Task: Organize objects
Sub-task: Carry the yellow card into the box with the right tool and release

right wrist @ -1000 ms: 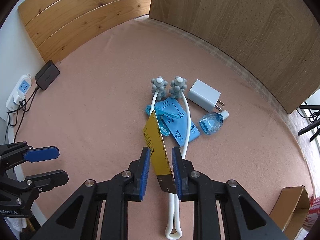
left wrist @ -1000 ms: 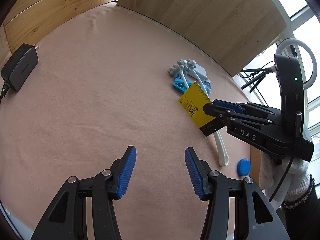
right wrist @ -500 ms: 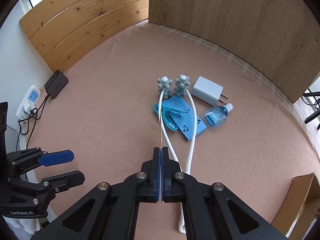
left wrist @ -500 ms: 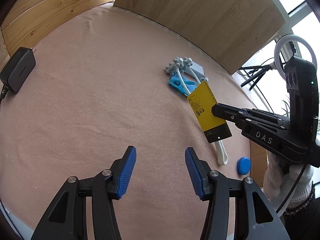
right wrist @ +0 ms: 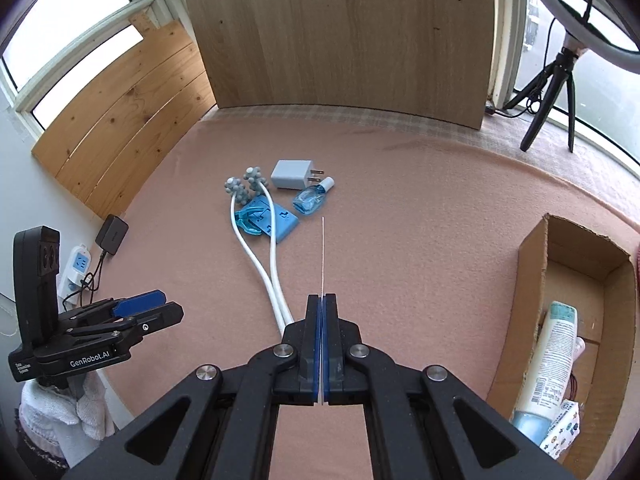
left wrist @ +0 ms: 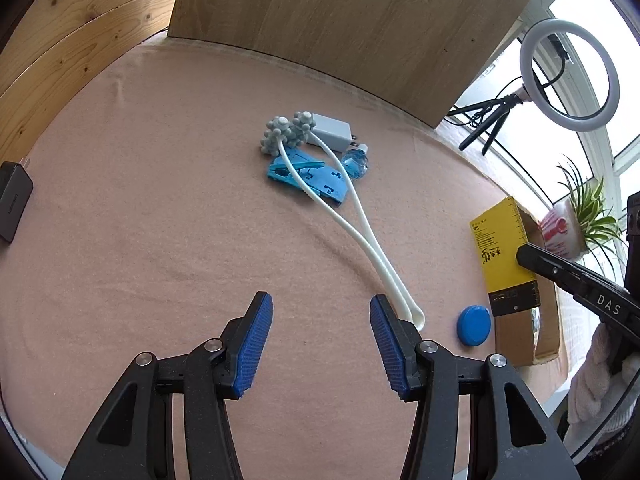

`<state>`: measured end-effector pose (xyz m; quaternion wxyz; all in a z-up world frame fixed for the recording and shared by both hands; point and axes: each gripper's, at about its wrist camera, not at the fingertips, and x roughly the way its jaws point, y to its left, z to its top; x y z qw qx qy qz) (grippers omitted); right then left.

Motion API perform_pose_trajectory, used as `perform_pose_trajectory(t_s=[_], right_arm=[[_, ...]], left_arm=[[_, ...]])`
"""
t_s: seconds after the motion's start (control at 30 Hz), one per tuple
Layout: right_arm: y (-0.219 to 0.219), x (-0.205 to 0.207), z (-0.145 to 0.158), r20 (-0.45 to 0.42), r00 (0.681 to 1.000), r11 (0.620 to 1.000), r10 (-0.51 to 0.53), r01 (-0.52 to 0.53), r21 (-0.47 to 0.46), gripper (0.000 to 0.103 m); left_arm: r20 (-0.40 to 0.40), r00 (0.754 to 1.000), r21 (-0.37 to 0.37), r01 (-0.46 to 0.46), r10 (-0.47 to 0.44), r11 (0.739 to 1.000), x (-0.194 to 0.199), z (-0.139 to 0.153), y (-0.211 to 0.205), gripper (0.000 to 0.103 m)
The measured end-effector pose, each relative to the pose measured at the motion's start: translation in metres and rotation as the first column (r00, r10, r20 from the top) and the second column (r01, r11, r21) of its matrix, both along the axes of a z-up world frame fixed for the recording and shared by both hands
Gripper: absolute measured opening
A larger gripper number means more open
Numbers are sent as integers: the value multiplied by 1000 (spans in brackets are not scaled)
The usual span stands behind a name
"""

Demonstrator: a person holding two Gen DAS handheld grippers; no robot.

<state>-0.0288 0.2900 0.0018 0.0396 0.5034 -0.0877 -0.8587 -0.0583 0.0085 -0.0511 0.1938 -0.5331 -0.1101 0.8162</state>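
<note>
Card (left wrist: 503,254) is sitting pinched edge-on in the right gripper (right wrist: 322,344), box (right wrist: 576,304) to its right; left gripper (left wrist: 320,344) is hanging spread, empty; thin card risks slipping or bending.

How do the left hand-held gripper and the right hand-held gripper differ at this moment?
The left hand-held gripper has its jaws apart with nothing between them; the right hand-held gripper is shut on the thin yellow card. The left one points at bare pink cloth; the right one holds the card up in front of the cardboard box. Both have black arms and blue ribbed pads.
</note>
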Motion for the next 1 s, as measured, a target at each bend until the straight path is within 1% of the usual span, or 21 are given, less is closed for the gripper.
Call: perform_pose_trajectory(t_s=[0.13, 0.3, 0.43, 0.53, 0.73, 1.0], right_arm=[[39, 22, 9, -18, 996, 996, -89, 89, 0, 1], [79, 44, 18, -33, 982, 982, -186, 186, 19, 1], [107, 58, 17, -35, 964, 963, -262, 264, 57, 1], [125, 65, 15, -25, 951, 948, -310, 311, 67, 1], [147, 75, 9, -17, 933, 930, -359, 359, 75, 1], [153, 73, 4, -6, 932, 927, -363, 362, 92, 1]], left_arm=[[-42, 998, -42, 49, -51, 998, 2, 12, 29, 54], [-77, 991, -76, 101, -107, 992, 3, 22, 62, 54], [-77, 986, -82, 140, -146, 987, 0, 21, 86, 55], [-71, 984, -81, 156, -162, 984, -1, 18, 97, 55], [-66, 980, -91, 184, -190, 979, -2, 15, 117, 55], [-51, 980, -102, 185, -191, 977, -7, 10, 124, 55]])
